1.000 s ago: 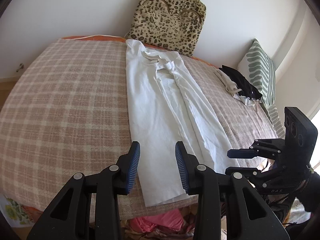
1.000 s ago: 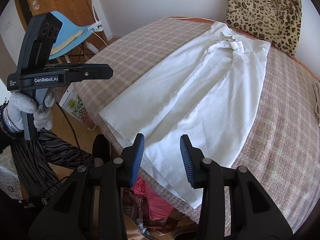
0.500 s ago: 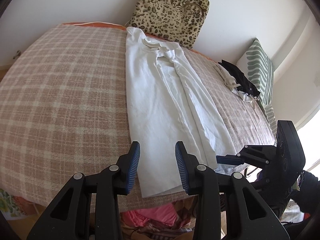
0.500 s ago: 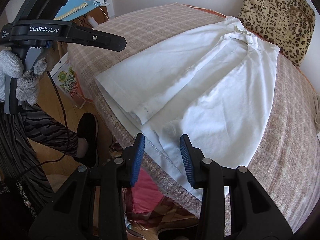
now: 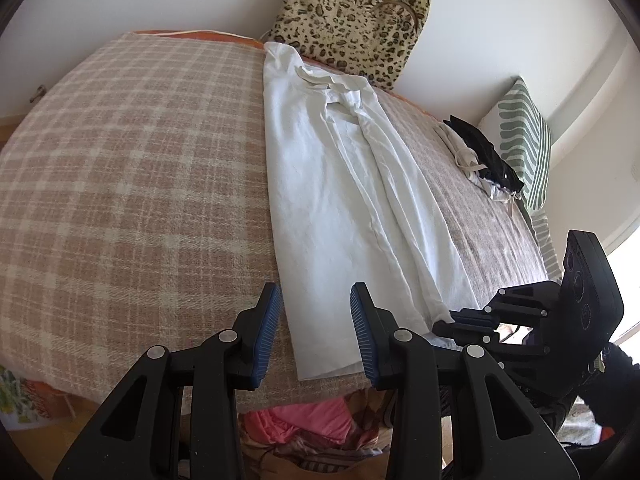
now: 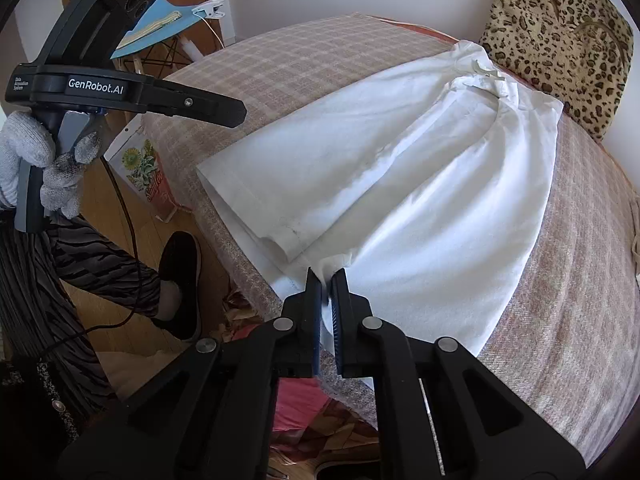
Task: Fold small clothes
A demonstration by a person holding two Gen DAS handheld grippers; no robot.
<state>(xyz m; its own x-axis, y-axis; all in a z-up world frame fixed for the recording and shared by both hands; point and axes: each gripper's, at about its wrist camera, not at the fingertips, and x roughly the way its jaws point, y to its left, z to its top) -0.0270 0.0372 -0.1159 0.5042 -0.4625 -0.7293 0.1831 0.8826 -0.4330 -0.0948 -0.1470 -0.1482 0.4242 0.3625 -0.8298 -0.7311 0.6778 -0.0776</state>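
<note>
A long white garment point(image 5: 340, 184) lies lengthwise on the plaid bed cover point(image 5: 132, 184), its sides folded inward, its hem at the near bed edge. My left gripper point(image 5: 316, 312) is open and empty, hovering just above the hem's left corner. My right gripper point(image 6: 327, 280) is shut on the garment's hem point(image 6: 336, 264) at the near edge, beside the folded-over flap point(image 6: 288, 184). The right gripper also shows in the left wrist view point(image 5: 452, 320), and the left gripper in the right wrist view point(image 6: 236, 110).
A leopard-print cushion point(image 5: 352, 16) leans on the far wall. Dark and light clothes point(image 5: 480, 156) and a green-patterned pillow point(image 5: 524, 140) lie at the right. Pink cloth point(image 5: 304, 420) sits below the bed edge. A blue chair point(image 6: 160, 28) stands left.
My right gripper moved forward and down to the hem and closed on it. My left gripper came closer to the hem's left corner and stayed open.
</note>
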